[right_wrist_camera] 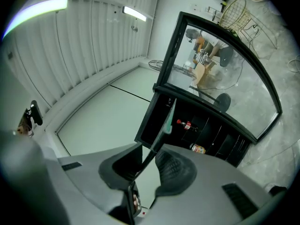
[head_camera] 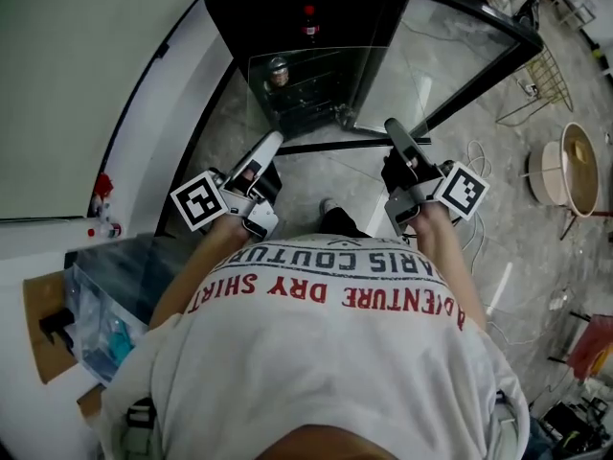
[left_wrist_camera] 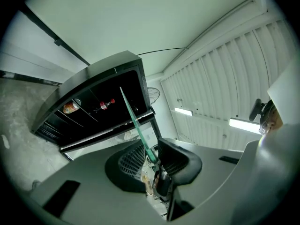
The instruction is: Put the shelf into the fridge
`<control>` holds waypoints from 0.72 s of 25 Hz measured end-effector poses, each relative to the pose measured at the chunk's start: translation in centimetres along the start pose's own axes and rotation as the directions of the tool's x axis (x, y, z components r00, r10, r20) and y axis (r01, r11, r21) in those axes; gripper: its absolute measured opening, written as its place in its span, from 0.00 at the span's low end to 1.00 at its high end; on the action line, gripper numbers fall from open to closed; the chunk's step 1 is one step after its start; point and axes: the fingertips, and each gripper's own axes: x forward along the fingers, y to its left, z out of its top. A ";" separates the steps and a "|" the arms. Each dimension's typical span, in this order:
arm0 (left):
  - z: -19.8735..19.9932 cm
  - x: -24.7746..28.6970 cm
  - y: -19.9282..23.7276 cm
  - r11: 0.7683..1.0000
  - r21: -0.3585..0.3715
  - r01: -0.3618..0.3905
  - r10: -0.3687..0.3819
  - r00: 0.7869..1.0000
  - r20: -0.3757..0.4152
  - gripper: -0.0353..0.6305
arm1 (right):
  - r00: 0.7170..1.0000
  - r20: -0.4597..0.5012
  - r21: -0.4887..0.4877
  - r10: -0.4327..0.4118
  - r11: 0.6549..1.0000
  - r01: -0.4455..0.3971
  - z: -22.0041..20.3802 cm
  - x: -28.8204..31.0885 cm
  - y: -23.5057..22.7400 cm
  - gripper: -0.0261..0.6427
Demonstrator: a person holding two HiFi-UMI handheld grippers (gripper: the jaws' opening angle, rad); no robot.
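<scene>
Now the left gripper (head_camera: 271, 144) and the right gripper (head_camera: 395, 128) each pinch one side edge of the glass shelf (head_camera: 316, 77), holding it flat out in front of them so it can slide straight into the open fridge (head_camera: 287, 3) ahead.
</scene>
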 end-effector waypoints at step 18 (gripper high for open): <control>3.6 5.1 4.6 0.994 -0.014 -0.111 0.112 0.985 0.130 0.20 | 0.981 -0.189 0.009 0.044 0.999 -0.043 4.5 8.6 -5.4 0.17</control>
